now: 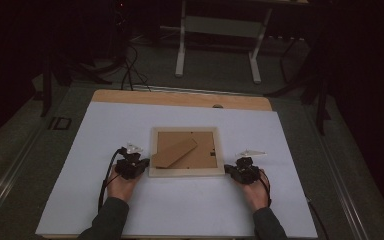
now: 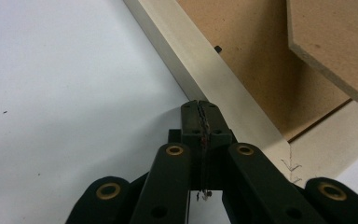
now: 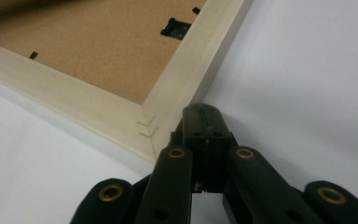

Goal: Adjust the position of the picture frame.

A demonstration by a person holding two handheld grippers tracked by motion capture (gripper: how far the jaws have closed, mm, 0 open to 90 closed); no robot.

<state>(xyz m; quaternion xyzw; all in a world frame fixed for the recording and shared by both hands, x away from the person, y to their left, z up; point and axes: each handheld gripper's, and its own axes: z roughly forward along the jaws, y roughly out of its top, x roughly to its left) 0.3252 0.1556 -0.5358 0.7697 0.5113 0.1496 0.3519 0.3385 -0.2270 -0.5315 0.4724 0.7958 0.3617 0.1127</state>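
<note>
Currently we see the picture frame [image 1: 186,172] lying face-down mid-sheet on the white table cover [image 1: 180,210], brown backing board [image 1: 200,142] inside. Left gripper [image 1: 141,166] and right gripper [image 1: 228,171], both clenched empty, touch its near corners.

Closed left gripper [image 2: 200,112] against picture frame [image 2: 223,84]

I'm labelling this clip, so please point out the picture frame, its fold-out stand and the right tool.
picture frame [image 1: 186,172]: high view, on its pale near rail.
fold-out stand [image 1: 174,152]: high view, middle of the brown board flap on the frame's back.
right tool [image 3: 202,112]: right gripper view, tips of its closed jaws beside the frame's corner.
</note>
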